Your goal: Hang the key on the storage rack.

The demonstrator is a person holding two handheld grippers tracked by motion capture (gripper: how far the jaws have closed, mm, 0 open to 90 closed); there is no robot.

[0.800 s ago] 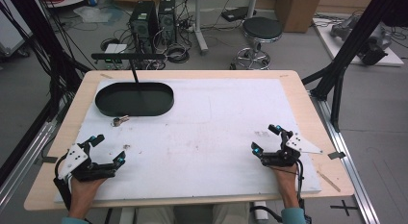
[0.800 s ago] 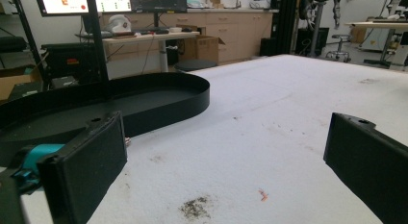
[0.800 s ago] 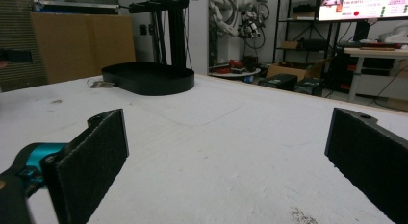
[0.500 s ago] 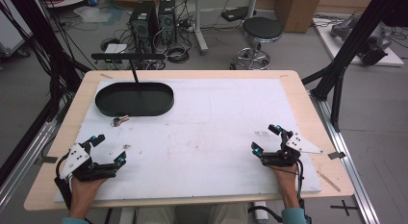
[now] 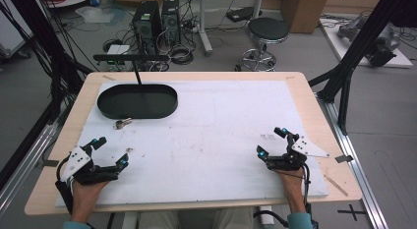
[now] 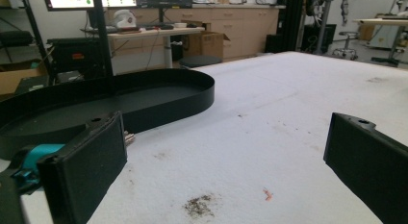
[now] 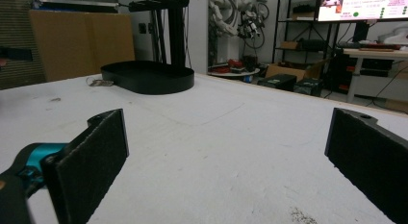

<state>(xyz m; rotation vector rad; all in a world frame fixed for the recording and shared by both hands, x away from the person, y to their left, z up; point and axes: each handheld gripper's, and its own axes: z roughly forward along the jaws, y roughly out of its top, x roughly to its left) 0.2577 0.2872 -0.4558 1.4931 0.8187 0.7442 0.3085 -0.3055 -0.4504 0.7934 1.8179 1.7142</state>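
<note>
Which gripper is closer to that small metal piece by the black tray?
Left. The left gripper sits just short of the metal piece, on the table's left side. The right gripper is far across the table, near its right edge. Both are open.

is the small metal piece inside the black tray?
No, the metal piece lies on the white mat just outside the tray, by its near rim.

High view overhead facing forward, gripper views low, sharing black tray (image 5: 137,101)
</note>
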